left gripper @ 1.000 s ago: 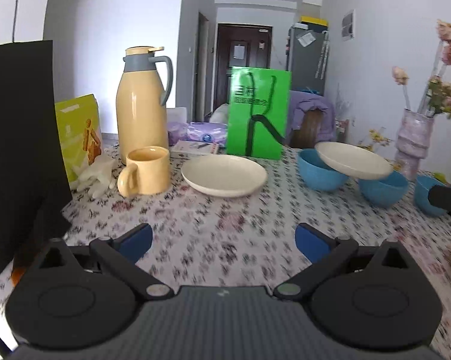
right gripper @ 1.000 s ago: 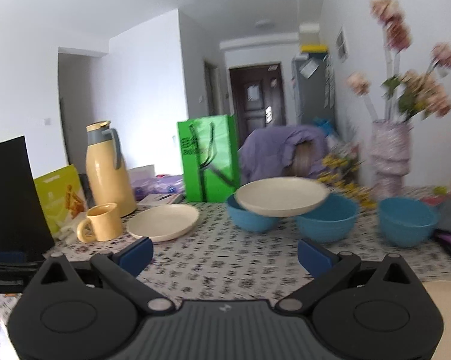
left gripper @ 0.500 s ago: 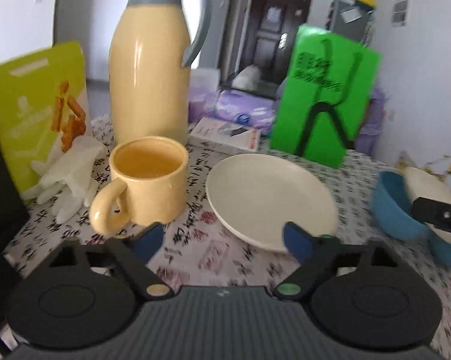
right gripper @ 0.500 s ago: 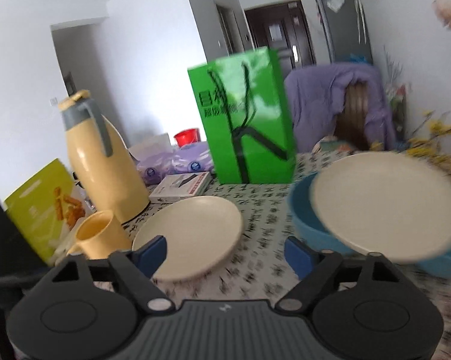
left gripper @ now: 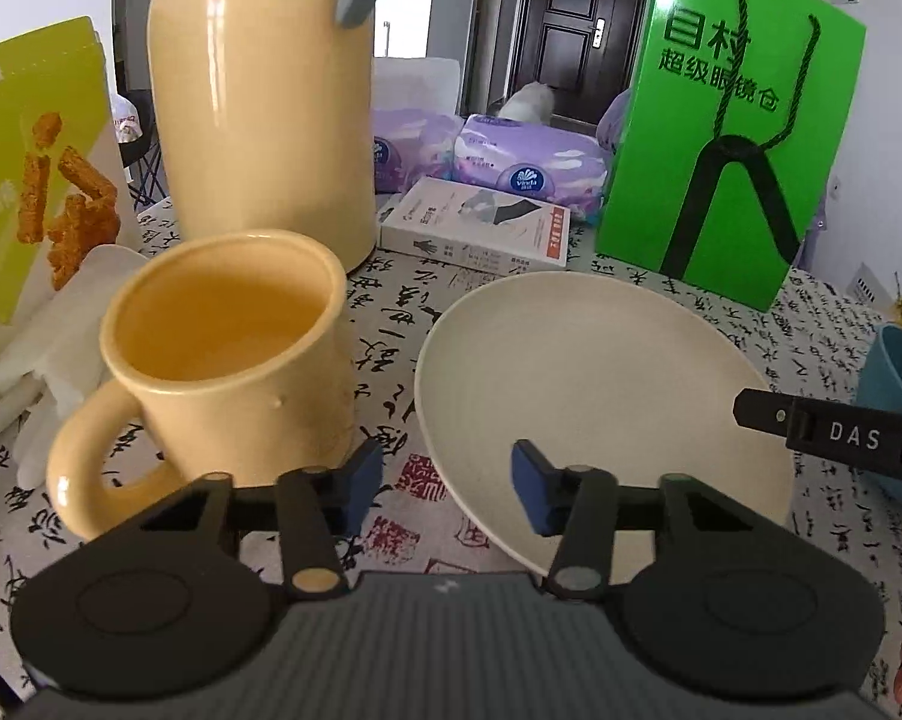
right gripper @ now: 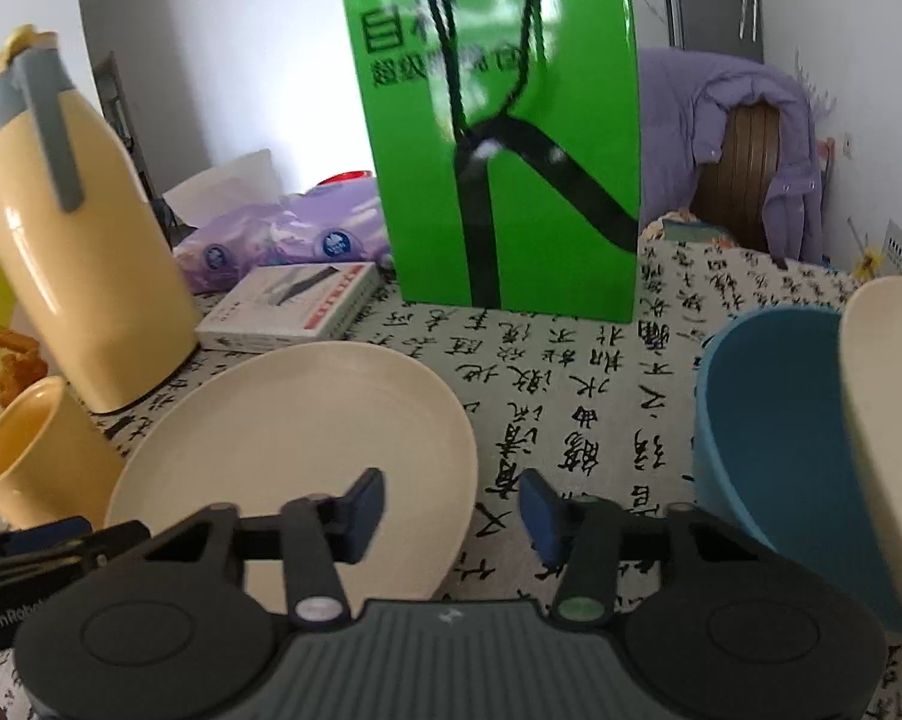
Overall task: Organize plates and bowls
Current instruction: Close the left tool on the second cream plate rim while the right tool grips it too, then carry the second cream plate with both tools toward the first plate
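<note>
A cream plate (left gripper: 601,384) lies flat on the patterned tablecloth, in front of the green bag. My left gripper (left gripper: 445,483) hovers at its near left rim, jaws closing; the right finger is over the plate, the left finger over cloth, and no pad presses on it. My right gripper (right gripper: 451,510) straddles the same plate's (right gripper: 295,438) right rim, jaws closing, also without contact. A blue bowl (right gripper: 769,450) stands to the right with a second cream plate (right gripper: 889,420) resting on it. The right gripper's body (left gripper: 835,438) shows in the left wrist view.
A yellow mug (left gripper: 223,360) stands close beside the plate's left, with a yellow thermos jug (left gripper: 259,96) behind it. A green paper bag (left gripper: 733,132), a white box (left gripper: 475,228), tissue packs (left gripper: 529,162), a snack bag (left gripper: 37,180) and white gloves (left gripper: 49,348) crowd the back.
Both grippers have moved forward and down to the flat cream plate, and their jaws have narrowed. The bowls with the other plate have slid to the right edge of the views.
</note>
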The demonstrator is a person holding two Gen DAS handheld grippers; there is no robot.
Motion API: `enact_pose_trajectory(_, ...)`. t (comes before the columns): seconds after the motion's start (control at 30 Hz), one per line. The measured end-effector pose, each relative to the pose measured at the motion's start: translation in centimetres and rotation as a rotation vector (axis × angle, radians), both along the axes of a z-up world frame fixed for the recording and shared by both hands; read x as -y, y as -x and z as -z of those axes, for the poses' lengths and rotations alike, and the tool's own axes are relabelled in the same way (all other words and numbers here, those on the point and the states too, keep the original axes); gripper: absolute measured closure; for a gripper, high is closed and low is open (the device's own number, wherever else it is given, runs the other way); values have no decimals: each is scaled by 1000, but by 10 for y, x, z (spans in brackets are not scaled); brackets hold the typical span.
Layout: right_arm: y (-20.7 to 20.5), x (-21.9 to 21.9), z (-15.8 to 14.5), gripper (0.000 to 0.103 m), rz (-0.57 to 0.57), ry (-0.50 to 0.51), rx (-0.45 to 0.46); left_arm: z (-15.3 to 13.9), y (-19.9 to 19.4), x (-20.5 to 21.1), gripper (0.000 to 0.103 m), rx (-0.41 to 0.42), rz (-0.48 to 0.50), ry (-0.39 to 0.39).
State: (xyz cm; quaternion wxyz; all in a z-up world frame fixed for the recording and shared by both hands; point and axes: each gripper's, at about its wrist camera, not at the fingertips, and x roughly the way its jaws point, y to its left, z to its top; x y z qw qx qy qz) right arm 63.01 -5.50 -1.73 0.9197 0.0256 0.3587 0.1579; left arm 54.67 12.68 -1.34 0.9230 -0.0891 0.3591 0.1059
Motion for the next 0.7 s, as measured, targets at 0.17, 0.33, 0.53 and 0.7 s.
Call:
enact_pose_trajectory(0.17, -9, -6, 10, 85, -35, 36, -11, 9, -9, -3, 80, -18, -27, 19)
enact_pose_trajectory(0.33, -15, -6, 14, 89, -32, 32, -3, 9, -10, -1, 86, -2, -30, 19)
enact_pose_trajectory(0.53, -4, -4, 10, 94, -21, 50, 17, 3, 2, 3, 88, 8, -24, 18)
enact_pose_trajectory(0.7, 23, 6, -2, 94, -9, 46, 36, -10, 29, 13, 88, 31, -10, 2)
